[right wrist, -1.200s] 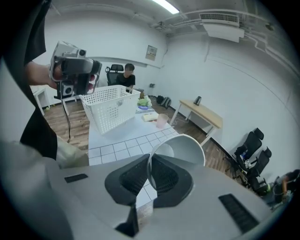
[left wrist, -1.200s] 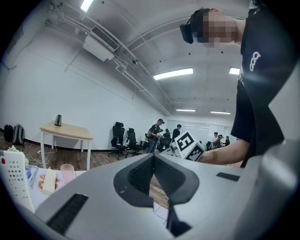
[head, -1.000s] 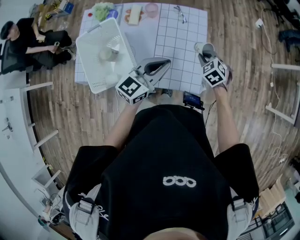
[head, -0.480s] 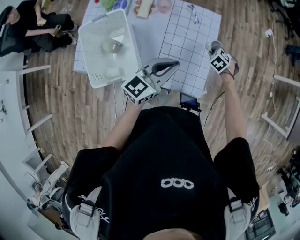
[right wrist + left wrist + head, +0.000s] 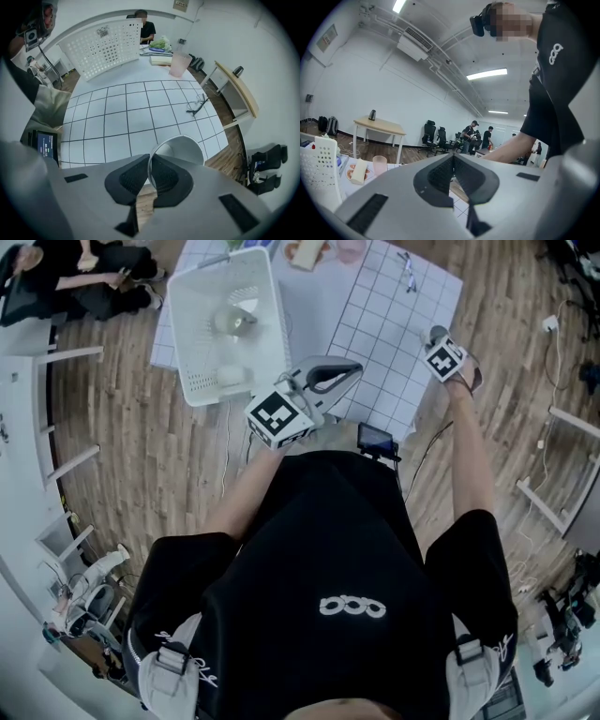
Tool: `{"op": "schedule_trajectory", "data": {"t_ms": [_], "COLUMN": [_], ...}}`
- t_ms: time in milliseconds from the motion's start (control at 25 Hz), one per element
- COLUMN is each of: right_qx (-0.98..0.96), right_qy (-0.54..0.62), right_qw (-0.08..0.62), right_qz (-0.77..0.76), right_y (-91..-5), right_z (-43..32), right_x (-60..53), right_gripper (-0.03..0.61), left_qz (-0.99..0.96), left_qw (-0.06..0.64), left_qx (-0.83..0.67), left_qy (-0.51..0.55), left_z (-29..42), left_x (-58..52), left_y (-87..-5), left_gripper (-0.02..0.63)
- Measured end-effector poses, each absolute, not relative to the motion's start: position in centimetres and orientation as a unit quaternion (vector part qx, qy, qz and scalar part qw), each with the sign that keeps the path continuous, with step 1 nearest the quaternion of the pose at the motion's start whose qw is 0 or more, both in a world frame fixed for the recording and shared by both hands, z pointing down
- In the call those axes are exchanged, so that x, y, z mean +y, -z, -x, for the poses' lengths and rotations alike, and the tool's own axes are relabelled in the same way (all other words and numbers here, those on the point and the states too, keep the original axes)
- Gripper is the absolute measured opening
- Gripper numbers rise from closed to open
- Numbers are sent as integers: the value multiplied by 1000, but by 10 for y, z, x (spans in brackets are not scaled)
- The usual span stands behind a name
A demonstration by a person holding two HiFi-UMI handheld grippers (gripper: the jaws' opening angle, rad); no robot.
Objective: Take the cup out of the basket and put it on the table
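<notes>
A white cup [image 5: 183, 148] hangs tilted over the near right corner of the grid-patterned table [image 5: 122, 108], close to the edge. My right gripper [image 5: 150, 162] is shut on its rim, one pad inside and one outside. In the head view the right gripper [image 5: 439, 345] points down at that corner, with the cup [image 5: 436, 333] showing just past its marker cube. The white perforated basket [image 5: 192, 343] sits at the table's left and holds another cup [image 5: 231, 322] and a pale object [image 5: 231, 377]. My left gripper [image 5: 349, 371] hovers by the table's near edge, shut on nothing [image 5: 453, 157].
A pink cup [image 5: 178, 63], a pair of glasses [image 5: 198, 106] and food items lie at the far end of the table. A small lit screen [image 5: 377, 439] is clipped at the near edge. The wood floor lies beyond the table's right edge, and a person sits at far left.
My right gripper has sunk with the cup toward the table's near right corner and looks smaller in the head view. The left gripper has shifted only slightly.
</notes>
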State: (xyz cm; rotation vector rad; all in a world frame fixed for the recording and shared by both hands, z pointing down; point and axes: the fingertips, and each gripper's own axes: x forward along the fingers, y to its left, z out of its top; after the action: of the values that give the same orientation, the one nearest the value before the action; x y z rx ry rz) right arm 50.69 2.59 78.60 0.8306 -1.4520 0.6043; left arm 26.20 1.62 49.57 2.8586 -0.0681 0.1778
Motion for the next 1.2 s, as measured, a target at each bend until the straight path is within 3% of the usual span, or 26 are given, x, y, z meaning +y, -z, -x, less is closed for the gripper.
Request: {"op": "schedule_trajectory", "data": {"t_ms": [360, 800, 920, 1200], "right_qx": [-637, -641, -658, -744], "right_qy": [-256, -247, -230, -184], "right_qw": [628, 591, 541, 324], "right_qz": [-367, -423, -470, -554], "right_y": [-794, -744, -711, -601], "right_z": [-499, -500, -492, -413], "right_x": [24, 36, 35, 25], "right_gripper": [33, 34, 34, 32], "left_qz": [-987, -989, -990, -989], "left_qw": [140, 130, 127, 125], "left_qx": [-27, -24, -30, -68], "left_qy": [-67, -59, -54, -29], "left_z": [-259, -253, -246, -209], "left_x": [13, 22, 22, 10], "left_y": [-499, -490, -484, -464], "left_gripper": [8, 8, 8, 8]}}
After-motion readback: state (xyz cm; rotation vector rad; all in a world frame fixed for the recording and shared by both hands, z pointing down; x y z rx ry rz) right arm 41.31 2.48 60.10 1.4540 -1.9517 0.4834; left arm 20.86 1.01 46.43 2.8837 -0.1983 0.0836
